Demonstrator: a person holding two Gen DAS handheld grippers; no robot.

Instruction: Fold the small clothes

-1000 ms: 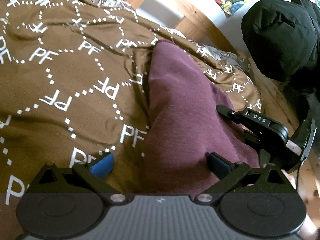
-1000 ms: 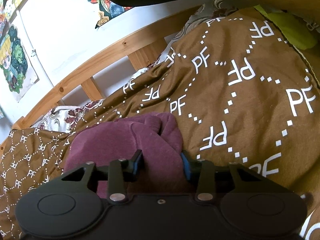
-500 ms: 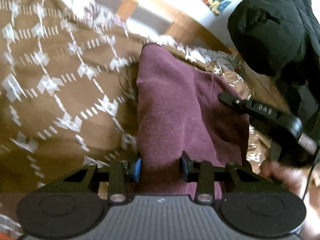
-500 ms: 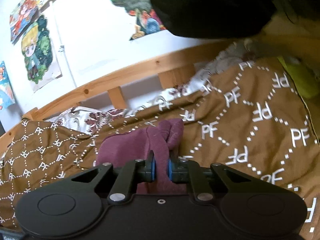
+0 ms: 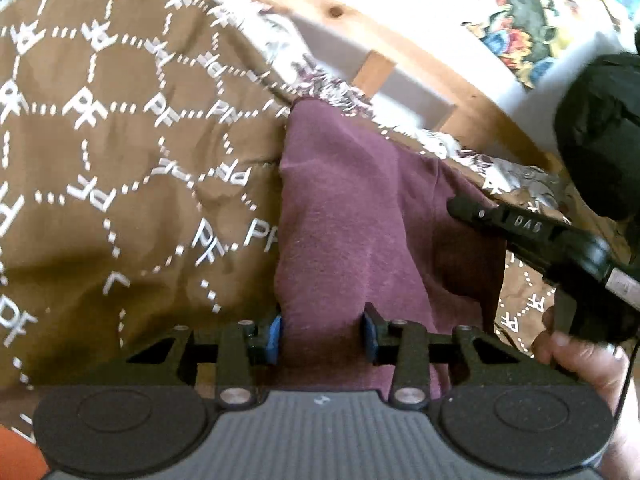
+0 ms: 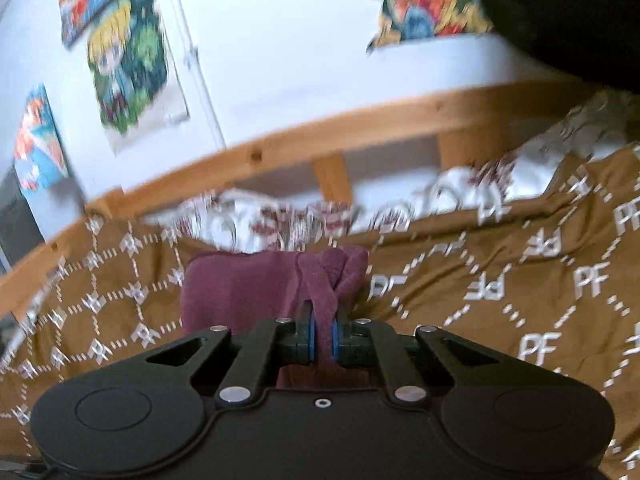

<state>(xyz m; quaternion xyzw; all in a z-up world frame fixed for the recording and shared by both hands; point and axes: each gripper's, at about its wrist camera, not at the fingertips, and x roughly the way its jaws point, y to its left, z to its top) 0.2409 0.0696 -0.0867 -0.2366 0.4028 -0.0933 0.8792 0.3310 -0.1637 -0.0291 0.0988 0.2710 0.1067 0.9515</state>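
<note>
The maroon garment [image 5: 352,216] lay on the brown PF-printed bedspread [image 5: 120,168], stretched straight ahead of the left gripper [image 5: 323,334] toward the wooden bed rail [image 5: 404,52]. That gripper's blue-padded fingers [image 5: 275,334] stood on either side of the near hem, with cloth filling the gap between them; they looked to be pinching it, though not pressed fully together. The right gripper [image 6: 322,342] was nearly closed on a bunched twist of the same garment [image 6: 240,292], which rose as a rumpled knot just ahead of its tips. In the left view, the right tool lay off to the right at the cloth's far edge, with the person's hand [image 5: 576,364] beneath it. The step in hand seemed to be lifting two edges to start a fold. The next move would call for both grips to travel together, carrying the held edges across the flat part without dragging the bedspread, and the right-hand bunch would want shaking out first, or the fold would come out lumpy.
</note>
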